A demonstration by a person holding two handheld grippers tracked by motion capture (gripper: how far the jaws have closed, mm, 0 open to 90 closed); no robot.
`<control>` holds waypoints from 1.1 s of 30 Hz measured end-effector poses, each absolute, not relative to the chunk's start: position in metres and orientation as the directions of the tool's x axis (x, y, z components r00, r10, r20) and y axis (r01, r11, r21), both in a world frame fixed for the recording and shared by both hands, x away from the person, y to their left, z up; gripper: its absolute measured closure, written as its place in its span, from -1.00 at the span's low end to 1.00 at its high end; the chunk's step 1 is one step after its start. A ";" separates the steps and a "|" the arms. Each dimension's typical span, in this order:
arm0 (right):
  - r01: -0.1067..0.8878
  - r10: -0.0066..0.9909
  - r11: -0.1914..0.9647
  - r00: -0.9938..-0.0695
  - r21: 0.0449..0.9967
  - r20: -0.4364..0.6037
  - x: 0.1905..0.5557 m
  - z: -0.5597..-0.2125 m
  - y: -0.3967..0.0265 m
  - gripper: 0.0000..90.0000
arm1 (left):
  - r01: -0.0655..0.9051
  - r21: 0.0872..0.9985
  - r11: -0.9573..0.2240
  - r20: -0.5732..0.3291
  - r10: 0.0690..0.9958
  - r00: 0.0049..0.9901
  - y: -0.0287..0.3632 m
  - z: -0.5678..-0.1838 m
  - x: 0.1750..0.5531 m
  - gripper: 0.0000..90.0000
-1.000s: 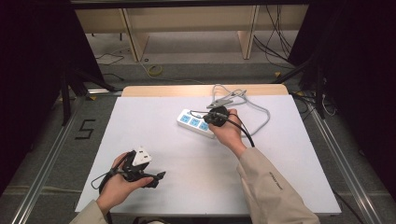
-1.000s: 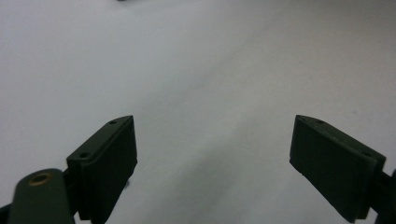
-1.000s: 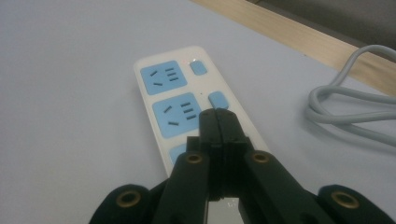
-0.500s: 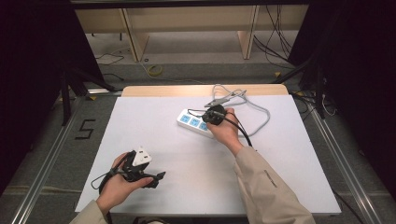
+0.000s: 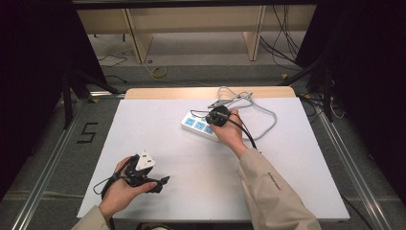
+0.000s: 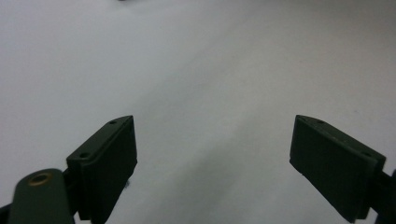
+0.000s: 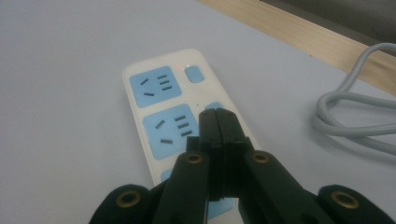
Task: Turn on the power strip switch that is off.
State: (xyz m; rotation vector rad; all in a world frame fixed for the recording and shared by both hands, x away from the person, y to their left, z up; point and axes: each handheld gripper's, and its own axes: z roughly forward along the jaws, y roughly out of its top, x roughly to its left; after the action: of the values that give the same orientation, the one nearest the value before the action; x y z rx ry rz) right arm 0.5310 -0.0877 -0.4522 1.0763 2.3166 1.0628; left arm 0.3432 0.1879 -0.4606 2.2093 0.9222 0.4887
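A white power strip point(image 5: 197, 125) with blue sockets point(image 7: 155, 86) lies at the far middle of the white table point(image 5: 143, 139). A small red light glows beside its blue switch button point(image 7: 194, 73). My right gripper point(image 5: 214, 120) is shut with nothing between its jaws. Its tip point(image 7: 217, 115) hovers at a second blue button on the strip; I cannot tell whether it touches. My left gripper point(image 5: 160, 183) rests in the hand near the table's front left. Its jaws point(image 6: 212, 140) stand wide open over bare white tabletop.
The strip's grey cable point(image 5: 267, 117) loops to the right of it and toward the far edge point(image 7: 359, 116). A wooden strip point(image 5: 191, 92) borders the table's far side. Black gripper cables trail along both hands. Shelving legs and floor cables lie beyond the table.
The right hand has edged slightly toward the far left over the power strip, jaws still shut. The left hand has stayed put.
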 end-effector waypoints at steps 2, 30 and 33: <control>0.488 0.770 0.424 -0.638 0.763 -0.020 0.532 -0.453 -0.088 1.00 | 0.473 0.715 -0.515 0.078 0.730 0.679 0.188 -0.461 0.343 -0.68; 0.504 0.775 0.438 -0.632 0.744 -0.028 0.543 -0.456 -0.084 1.00 | 0.475 0.713 -0.516 0.075 0.729 0.680 0.188 -0.461 0.343 -0.68; 0.508 0.777 0.435 -0.630 0.743 -0.024 0.544 -0.456 -0.084 1.00 | 0.474 0.713 -0.516 0.075 0.729 0.681 0.188 -0.461 0.343 -0.68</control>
State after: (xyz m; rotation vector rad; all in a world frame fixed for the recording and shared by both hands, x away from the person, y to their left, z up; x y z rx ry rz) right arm 0.5440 -0.0836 -0.4565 1.0946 2.3294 1.0216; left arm 0.3431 0.1877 -0.4608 2.2114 0.9194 0.4840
